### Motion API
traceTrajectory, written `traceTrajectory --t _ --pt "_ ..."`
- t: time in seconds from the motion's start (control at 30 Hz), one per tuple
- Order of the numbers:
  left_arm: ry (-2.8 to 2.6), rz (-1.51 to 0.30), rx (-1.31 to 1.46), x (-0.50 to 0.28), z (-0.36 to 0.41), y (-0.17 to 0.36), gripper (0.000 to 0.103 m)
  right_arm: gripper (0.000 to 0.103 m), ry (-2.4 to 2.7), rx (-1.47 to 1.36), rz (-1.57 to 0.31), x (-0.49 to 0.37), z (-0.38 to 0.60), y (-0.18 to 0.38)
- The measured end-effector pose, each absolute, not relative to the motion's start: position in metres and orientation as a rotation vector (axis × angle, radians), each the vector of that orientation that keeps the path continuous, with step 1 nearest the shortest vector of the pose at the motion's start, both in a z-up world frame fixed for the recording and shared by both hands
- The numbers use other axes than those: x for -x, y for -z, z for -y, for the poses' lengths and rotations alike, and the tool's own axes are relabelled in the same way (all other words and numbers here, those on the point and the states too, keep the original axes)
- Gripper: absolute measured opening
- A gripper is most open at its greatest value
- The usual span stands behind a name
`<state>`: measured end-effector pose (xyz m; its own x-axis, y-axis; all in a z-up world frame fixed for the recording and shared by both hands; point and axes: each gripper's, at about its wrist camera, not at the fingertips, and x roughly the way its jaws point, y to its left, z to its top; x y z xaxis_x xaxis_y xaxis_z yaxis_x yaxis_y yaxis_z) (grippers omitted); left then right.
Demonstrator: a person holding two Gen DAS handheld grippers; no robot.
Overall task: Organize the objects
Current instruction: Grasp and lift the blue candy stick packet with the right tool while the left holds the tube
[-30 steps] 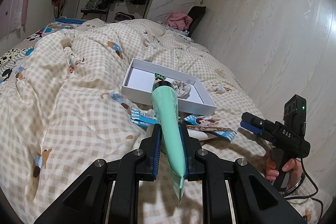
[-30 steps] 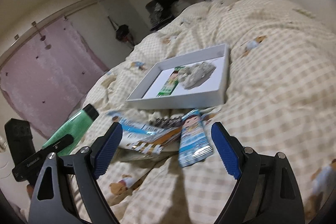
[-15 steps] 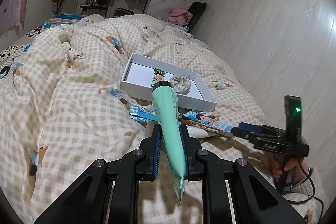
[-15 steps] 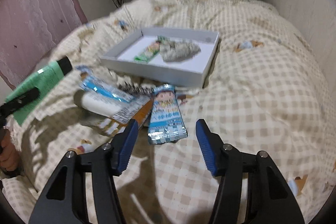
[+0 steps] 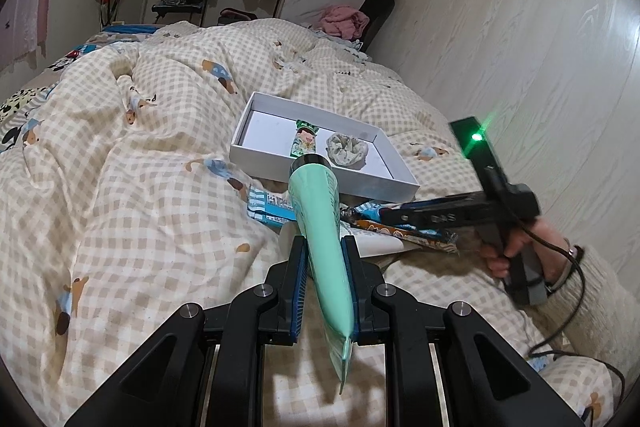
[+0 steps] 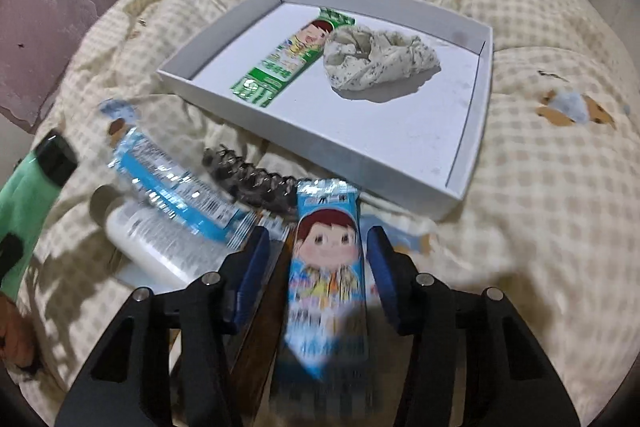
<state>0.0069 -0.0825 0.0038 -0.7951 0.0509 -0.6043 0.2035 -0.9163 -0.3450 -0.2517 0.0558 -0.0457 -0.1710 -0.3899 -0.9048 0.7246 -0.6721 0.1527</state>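
From the left wrist view, the left hand-held gripper (image 5: 325, 281) is clamped on a mint-green soft plastic tube with a black cap (image 5: 320, 227), its pads pressing both flanks while the cap end points up toward the shallow white cardboard box (image 5: 396, 183) lying on the beige checked quilt of the bed (image 5: 140, 187); inside that box lie a green printed snack packet (image 5: 305, 143) and, just beside it, a crumpled pale speckled fabric scrunchie (image 5: 346, 151); in front of the box a small heap of packets and a white tube (image 5: 376, 245) rests on the quilt, and at the right a person's hand (image 5: 516, 251) in a cream knitted sleeve grips the black handle of the right hand-held gripper (image 5: 390, 215), which reaches into that heap. From the right wrist view, the right hand-held gripper (image 6: 318, 259) has its blue-padded jaws closing around a light blue snack packet printed with a cartoon child (image 6: 326, 267), which lies lengthwise between them, the pads not yet visibly pressing it; left of it lie a blue and white foil packet (image 6: 176, 183), the white tube (image 6: 156, 247) under it, and a dark spiral hair tie (image 6: 248, 179) touching the blue packet's top edge; the white box (image 6: 468, 163) sits just beyond, holding the green packet (image 6: 288, 59) and the scrunchie (image 6: 376, 63); the green tube (image 6: 28, 195) shows at the left edge.
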Motion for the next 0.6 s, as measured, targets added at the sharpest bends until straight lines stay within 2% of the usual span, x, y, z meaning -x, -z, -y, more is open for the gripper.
traceTrajectory --t 0.07,0.1,0.13,0.2,0.4,0.53,0.6 --pt "2.833 -0.615 -0.984 -0.006 0.082 -0.003 0.015 0.05 1.898 -1.39 -0.394 0.257 -0.051 0.052" --pt "2.832 -0.614 -0.988 -0.005 0.082 -0.002 0.015 0.044 1.889 -1.412 -0.379 0.26 -0.05 0.054" --pt "2.831 -0.614 -0.988 -0.006 0.082 -0.002 0.015 0.034 1.892 -1.421 -0.381 0.26 -0.049 0.055" --pt "2.832 -0.613 -0.981 -0.005 0.082 -0.003 0.015 0.03 1.901 -1.427 -0.396 0.26 -0.05 0.054" --pt "2.833 -0.615 -0.984 -0.005 0.082 -0.002 0.016 0.029 1.905 -1.302 -0.237 0.236 -0.076 0.013" --pt "2.835 -0.607 -0.984 -0.005 0.081 -0.003 0.015 0.029 1.824 -1.191 -0.063 0.204 -0.095 -0.016" --pt "2.834 -0.606 -0.988 -0.005 0.081 -0.002 0.016 0.029 1.773 -1.151 -0.046 0.182 -0.099 -0.019"
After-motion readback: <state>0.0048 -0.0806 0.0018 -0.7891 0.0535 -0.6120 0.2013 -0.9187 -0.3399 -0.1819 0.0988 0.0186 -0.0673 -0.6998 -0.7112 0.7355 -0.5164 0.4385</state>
